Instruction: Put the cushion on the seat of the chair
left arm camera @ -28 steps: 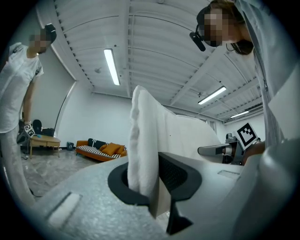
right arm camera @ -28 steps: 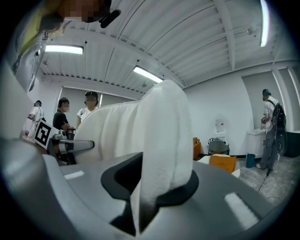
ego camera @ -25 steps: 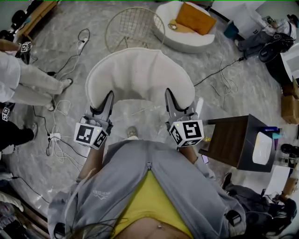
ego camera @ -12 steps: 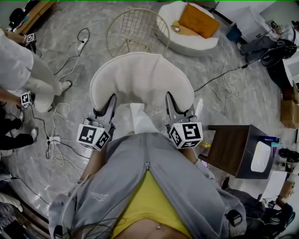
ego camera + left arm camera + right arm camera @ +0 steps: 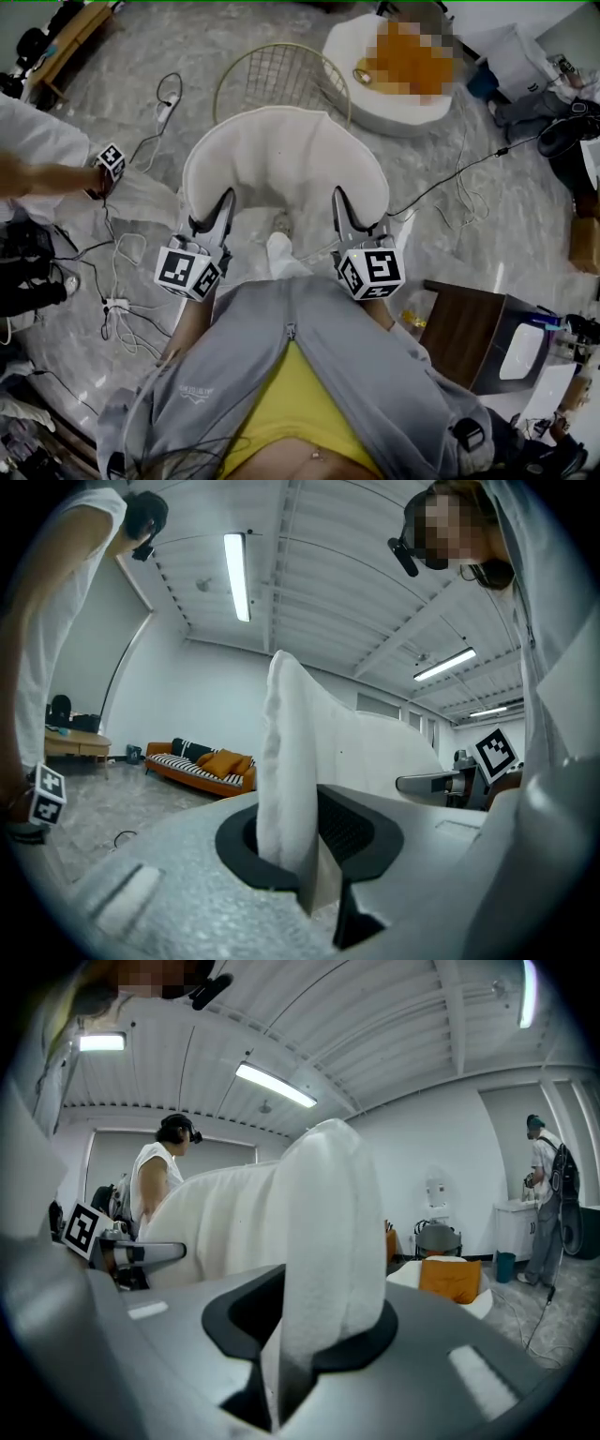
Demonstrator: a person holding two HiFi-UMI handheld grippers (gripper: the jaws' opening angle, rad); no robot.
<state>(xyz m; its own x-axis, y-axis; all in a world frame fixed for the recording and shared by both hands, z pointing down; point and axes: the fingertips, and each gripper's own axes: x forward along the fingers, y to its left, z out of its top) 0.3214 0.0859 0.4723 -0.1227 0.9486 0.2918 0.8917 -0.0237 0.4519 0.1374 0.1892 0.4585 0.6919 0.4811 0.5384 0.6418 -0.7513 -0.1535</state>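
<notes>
A grey marbled floor (image 5: 525, 216) strewn with cables spreads below, and a gold wire chair (image 5: 272, 75) stands on it. The white cushion (image 5: 286, 159) hangs on the near side of the wire chair, hiding its near rim in the head view, and does not lie on the seat. The left tongs (image 5: 225, 197) pinch the cushion's left edge, jaws narrow with the fabric squeezed between them. The right tongs (image 5: 339, 197) clamp its right edge the same way. Right of the wire chair sits a round white seat (image 5: 375, 103). Nearer and further right stands a dark tabletop (image 5: 464, 328).
</notes>
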